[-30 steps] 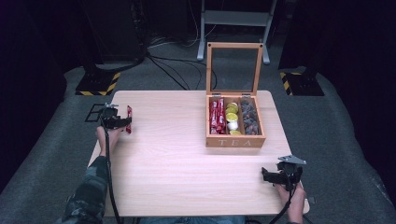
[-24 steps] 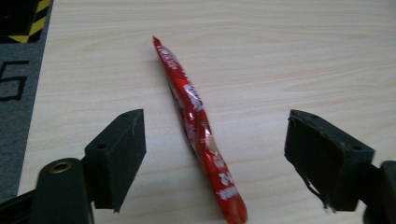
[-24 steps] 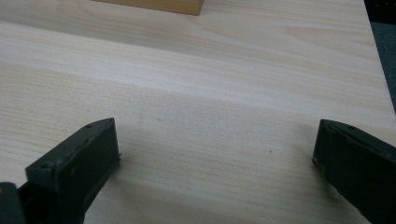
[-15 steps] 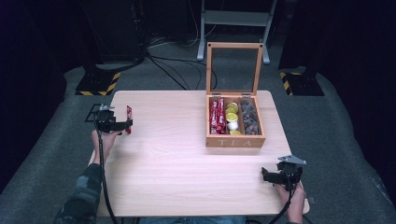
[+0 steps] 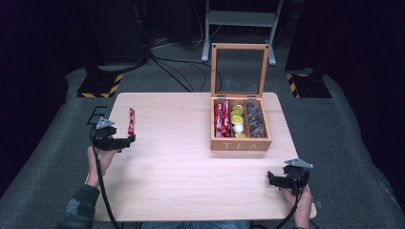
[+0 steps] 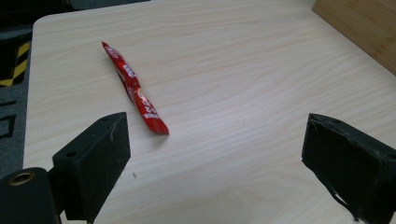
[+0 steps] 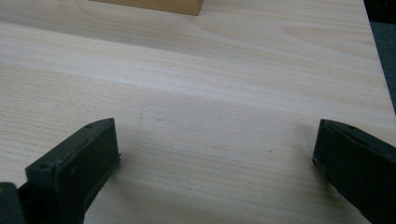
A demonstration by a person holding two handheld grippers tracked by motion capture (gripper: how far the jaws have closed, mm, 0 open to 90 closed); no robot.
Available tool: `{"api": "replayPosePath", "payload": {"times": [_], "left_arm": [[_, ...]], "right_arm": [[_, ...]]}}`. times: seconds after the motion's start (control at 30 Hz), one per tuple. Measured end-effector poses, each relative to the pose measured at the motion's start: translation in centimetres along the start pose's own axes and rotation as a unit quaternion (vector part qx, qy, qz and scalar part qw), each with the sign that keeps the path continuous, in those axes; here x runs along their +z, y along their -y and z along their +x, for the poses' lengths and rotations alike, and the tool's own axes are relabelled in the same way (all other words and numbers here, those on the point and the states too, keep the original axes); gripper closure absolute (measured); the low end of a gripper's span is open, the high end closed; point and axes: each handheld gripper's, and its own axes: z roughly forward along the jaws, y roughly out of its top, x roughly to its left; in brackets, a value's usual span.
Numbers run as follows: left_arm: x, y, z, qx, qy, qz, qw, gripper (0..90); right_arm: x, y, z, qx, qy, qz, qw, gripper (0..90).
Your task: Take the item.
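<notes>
Nearest the person, the right gripper [image 5: 273, 177] rests at the table's [image 5: 181, 162] near right corner, jaws spread wide over bare wood. At the left edge, the left gripper [image 6: 215, 154] also gapes open, holding nothing; the red sachet [image 6: 135, 91] lies flat just beyond its left jaw, untouched. Farther right stands the wooden tea box [image 5: 241, 143], lid upright, well apart from both.

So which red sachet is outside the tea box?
The lone red sachet lying on the table beside the left gripper; the other red sachets stand in the box's left compartment.
</notes>
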Motion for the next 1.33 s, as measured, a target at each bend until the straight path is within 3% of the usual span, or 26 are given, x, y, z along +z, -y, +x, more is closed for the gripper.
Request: {"api": "replayPosePath", "payload": {"times": [0.13,0.33,0.4,0.6,0.8,0.93,1.1,1.33], "left_arm": [[-1.1,1.2,-1.0,0.009,0.001,-0.004,0.9999,7.8],[-2.2,4.1,-2.3,0.021,0.006,0.015,0.9996,7.2],[-2.3,4.5,-2.4,0.025,0.006,0.021,0.9995,7.2],[-1.9,8.3,-3.6,0.036,-0.006,0.059,0.9976,6.1],[-1.8,10.7,-3.9,0.032,-0.020,0.064,0.9973,5.5],[-1.8,11.7,-3.8,0.023,-0.024,0.064,0.9974,5.0],[-2.2,12.0,-3.7,0.026,-0.035,0.063,0.9971,3.9],[-2.4,12.1,-3.5,0.017,-0.026,0.070,0.9971,3.6]], "right_arm": [[0.0,0.0,0.0,0.000,0.001,-0.001,1.0000,0.0],[0.0,0.0,0.0,0.001,0.001,-0.001,1.0000,0.0],[0.0,0.0,0.0,0.000,0.001,-0.001,1.0000,0.0],[0.0,0.0,0.0,0.000,0.001,-0.002,1.0000,0.0],[0.0,0.0,0.0,0.000,0.001,-0.002,1.0000,0.0],[0.0,0.0,0.0,0.000,0.001,-0.002,1.0000,0.0],[0.0,0.0,0.0,0.001,0.001,-0.001,1.0000,0.0],[0.0,0.0,0.0,0.001,0.001,-0.001,1.0000,0.0]]}}
